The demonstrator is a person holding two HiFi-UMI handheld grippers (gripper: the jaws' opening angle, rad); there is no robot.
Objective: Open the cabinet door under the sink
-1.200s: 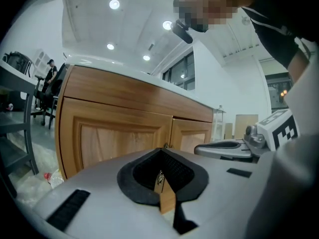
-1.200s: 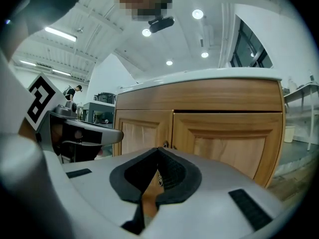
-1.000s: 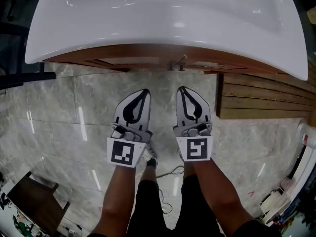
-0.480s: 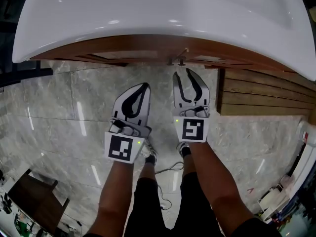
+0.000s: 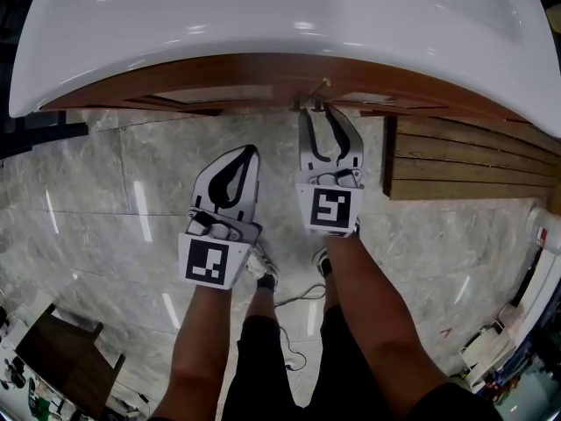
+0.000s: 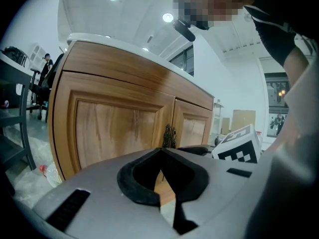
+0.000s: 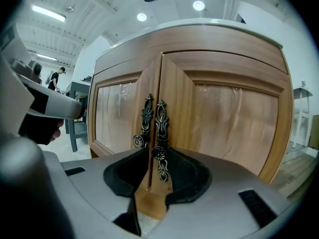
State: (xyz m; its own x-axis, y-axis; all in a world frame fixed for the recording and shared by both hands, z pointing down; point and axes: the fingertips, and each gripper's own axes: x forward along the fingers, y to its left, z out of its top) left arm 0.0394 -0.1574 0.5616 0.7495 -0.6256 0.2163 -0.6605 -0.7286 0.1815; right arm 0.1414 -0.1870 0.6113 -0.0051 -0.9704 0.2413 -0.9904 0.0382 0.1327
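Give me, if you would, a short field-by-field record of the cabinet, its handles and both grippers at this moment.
cabinet doors: both shut, under the white sink
handles: two dark ornate pulls side by side at the centre seam
right gripper: at the handles, jaws apart, having just been opening; the right door's knob lines up in the gap at their tips, not clamped
left gripper: further from the cabinet, jaws together, empty
floor: grey marble-look tiles

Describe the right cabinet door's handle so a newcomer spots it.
Under the white sink stands a wooden cabinet whose two doors meet in the middle. Two dark ornate handles flank that seam; the right door's handle is the right-hand one, its round knob lower than on the left handle.
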